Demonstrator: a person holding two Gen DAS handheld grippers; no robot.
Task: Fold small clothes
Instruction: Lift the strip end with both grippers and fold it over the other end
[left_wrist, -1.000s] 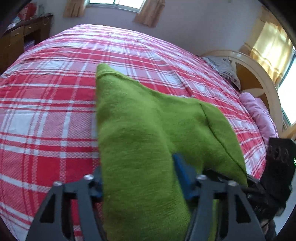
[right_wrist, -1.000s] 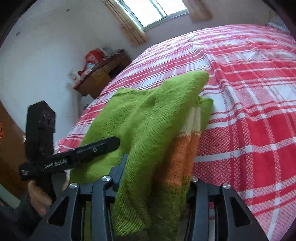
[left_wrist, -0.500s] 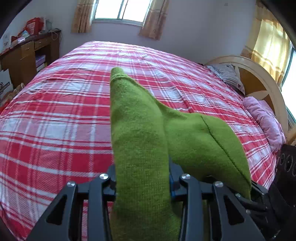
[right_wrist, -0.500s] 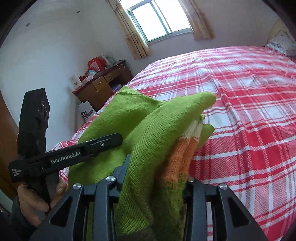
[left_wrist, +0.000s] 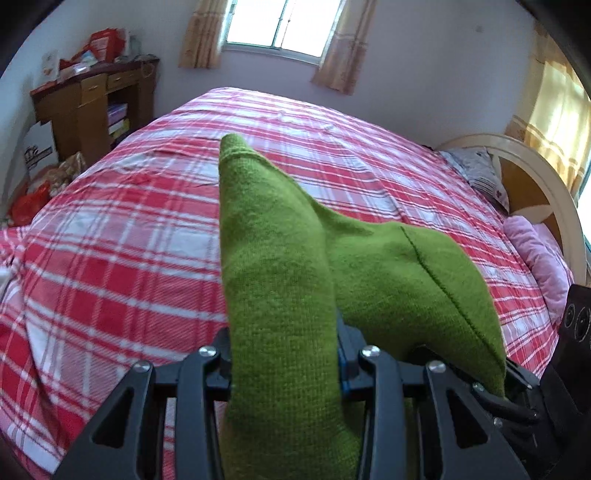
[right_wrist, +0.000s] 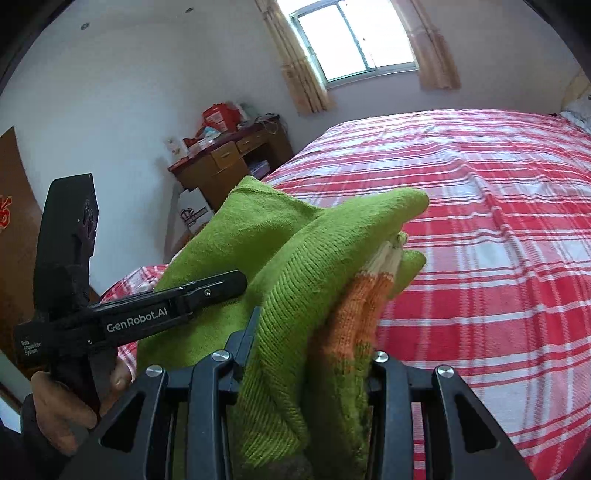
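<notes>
Left gripper (left_wrist: 284, 358) clamped on a bunched fold of the green knit garment (left_wrist: 273, 266); right gripper (right_wrist: 306, 354) clamped on another fold with an orange-and-cream stripe. Garment hangs between both, lifted above the near edge of the red plaid bed (left_wrist: 110, 236).

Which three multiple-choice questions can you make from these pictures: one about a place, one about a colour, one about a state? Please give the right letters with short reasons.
1. Where does the wooden desk stand?
A. Beside the bed, near the window wall
B. On the bed
C. Behind the headboard

2. What colour is the band on the green sweater?
A. Blue
B. Orange
C. Black

3. How is the sweater held?
A. It lies flat on the bed
B. Only one gripper holds it
C. Both grippers hold it

Answers: 1 A, the desk stands beside the bed. 2 B, the sweater shows orange knit. 3 C, the left gripper and right gripper both pinch it.
</notes>
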